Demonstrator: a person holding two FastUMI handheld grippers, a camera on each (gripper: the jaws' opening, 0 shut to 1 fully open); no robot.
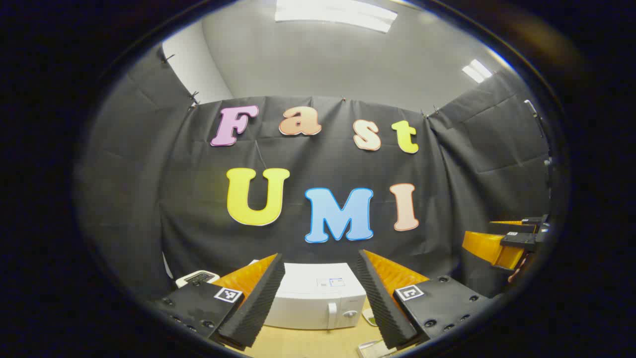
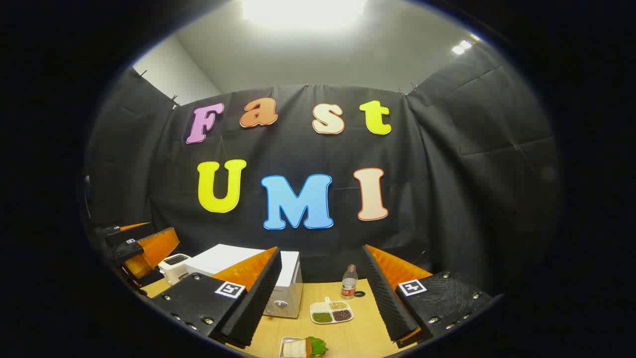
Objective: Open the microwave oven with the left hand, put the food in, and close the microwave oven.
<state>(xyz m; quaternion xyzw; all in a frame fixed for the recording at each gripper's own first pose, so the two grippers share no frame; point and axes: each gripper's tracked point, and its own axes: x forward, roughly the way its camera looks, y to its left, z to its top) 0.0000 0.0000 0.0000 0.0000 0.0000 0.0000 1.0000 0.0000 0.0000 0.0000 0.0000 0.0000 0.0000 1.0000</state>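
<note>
In the left gripper view: left gripper [image 1: 320, 293] low in front, jaws spread wide, holding nothing. Between the fingers, farther off, a white microwave oven [image 1: 313, 298] on a wooden table [image 1: 308, 343], door closed, its left part hidden behind the left finger. Just left of it, a white toaster [image 1: 197, 278], partly cut off by the gripper. At the bottom edge, a pale tray [image 1: 370, 349], mostly cut off, too little seen to tell what is on it. Far right, the right gripper [image 1: 509, 243], cut by the edge, so cannot tell how its jaws stand here.

In the right gripper view: right gripper [image 2: 320, 293] low in front, jaws spread wide, empty. Microwave oven [image 2: 290, 278] to the left, half hidden behind the left finger. Toaster [image 2: 174, 266] left of it. Near the middle, a white divided dish [image 2: 331, 311] with beans or grains. Behind it, a small bottle [image 2: 349, 282], standing up. At the near edge, the food [image 2: 304, 347], maybe a sandwich with a green leaf, cut off at the bottom. Far left, the left gripper [image 2: 141, 246], partly in the dark.
</note>
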